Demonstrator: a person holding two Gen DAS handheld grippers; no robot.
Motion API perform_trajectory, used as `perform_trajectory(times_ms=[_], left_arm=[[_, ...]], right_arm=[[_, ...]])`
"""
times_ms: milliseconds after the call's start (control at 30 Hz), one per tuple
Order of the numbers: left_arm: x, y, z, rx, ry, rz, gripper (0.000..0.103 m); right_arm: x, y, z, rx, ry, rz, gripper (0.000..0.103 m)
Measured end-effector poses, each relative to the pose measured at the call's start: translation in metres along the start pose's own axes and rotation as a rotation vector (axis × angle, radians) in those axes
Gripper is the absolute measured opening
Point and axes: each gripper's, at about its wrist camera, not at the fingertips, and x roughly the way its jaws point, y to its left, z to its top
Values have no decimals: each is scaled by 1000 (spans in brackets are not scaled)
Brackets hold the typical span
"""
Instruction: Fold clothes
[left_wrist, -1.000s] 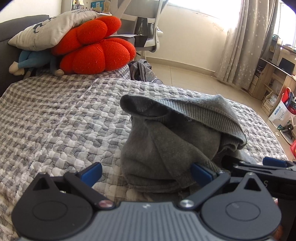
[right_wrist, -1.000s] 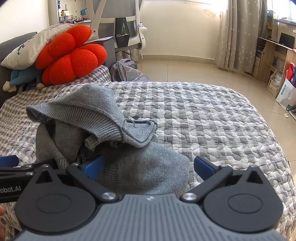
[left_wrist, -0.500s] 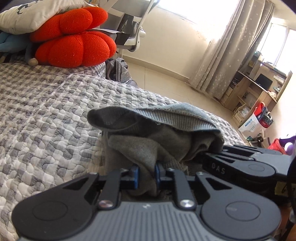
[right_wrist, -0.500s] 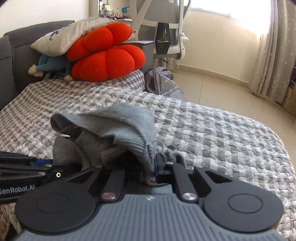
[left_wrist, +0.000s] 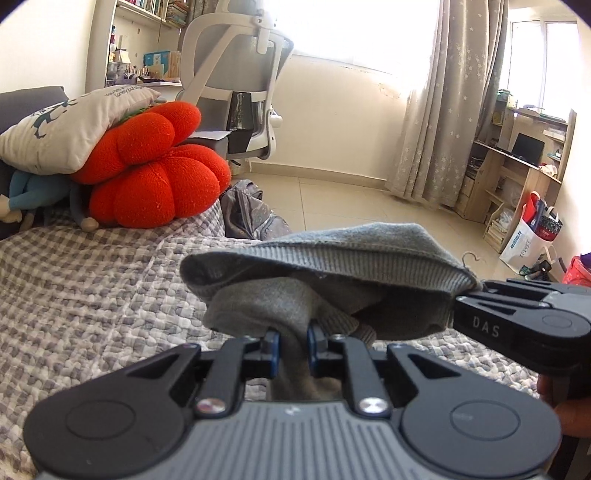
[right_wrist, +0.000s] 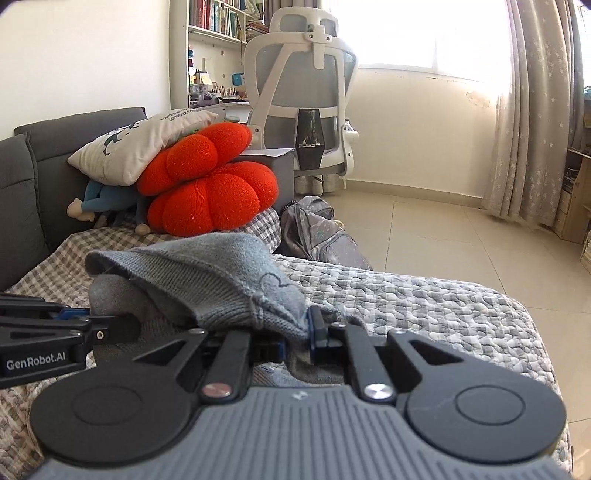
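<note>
A grey knit sweater (left_wrist: 332, 266) hangs bunched between both grippers, lifted off the checked quilt (left_wrist: 92, 295). My left gripper (left_wrist: 293, 349) is shut on a fold of its lower fabric. My right gripper (right_wrist: 297, 341) is shut on the ribbed edge of the sweater (right_wrist: 207, 284). The right gripper also shows at the right of the left wrist view (left_wrist: 517, 317), and the left gripper at the left of the right wrist view (right_wrist: 55, 332). The sweater's underside is hidden.
A red flower cushion (right_wrist: 210, 192), a white pillow (right_wrist: 140, 147) and a plush toy (right_wrist: 96, 203) lie at the bed's head. A grey backpack (right_wrist: 317, 232) and an office chair (right_wrist: 306, 110) stand beyond the bed. A wooden shelf (left_wrist: 517, 177) and bags (left_wrist: 532, 232) are at the right.
Both grippers closed on the sweater from open a second ago. They have since lifted it up off the quilt, and the views have tilted up toward the room.
</note>
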Motion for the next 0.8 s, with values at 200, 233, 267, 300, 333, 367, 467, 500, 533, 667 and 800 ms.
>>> perform_trajectory(times_ms=[200, 233, 267, 300, 333, 367, 467, 500, 533, 667, 800], left_arm=[[-13, -2, 5, 46, -41, 54, 14], [-16, -4, 6, 60, -55, 67, 14], [-19, -7, 7, 74, -69, 79, 14], [-23, -9, 9, 89, -83, 91, 14], [-26, -12, 13, 112, -102, 106, 14], [-29, -14, 17, 138, -124, 122, 14], [-41, -20, 32, 181, -185, 152, 15], [-46, -22, 38, 189, -207, 158, 15], [-51, -23, 45, 199, -226, 162, 15], [-69, -31, 65, 246, -279, 163, 15], [-85, -39, 78, 314, -338, 189, 16]], right_arm=[[-11, -3, 1, 5, -46, -72, 12], [-13, -3, 3, 8, -58, -81, 12], [-17, -4, 6, 11, -72, -92, 12], [-21, -6, 10, 10, -88, -109, 12], [-25, -5, 14, 5, -106, -126, 12], [-29, -5, 18, 0, -123, -143, 12], [-45, -4, 31, -17, -183, -186, 12], [-50, -3, 36, -23, -203, -199, 12], [-54, -3, 40, -28, -219, -207, 12], [-73, -5, 57, -42, -293, -242, 11], [-88, -9, 69, -41, -339, -262, 11]])
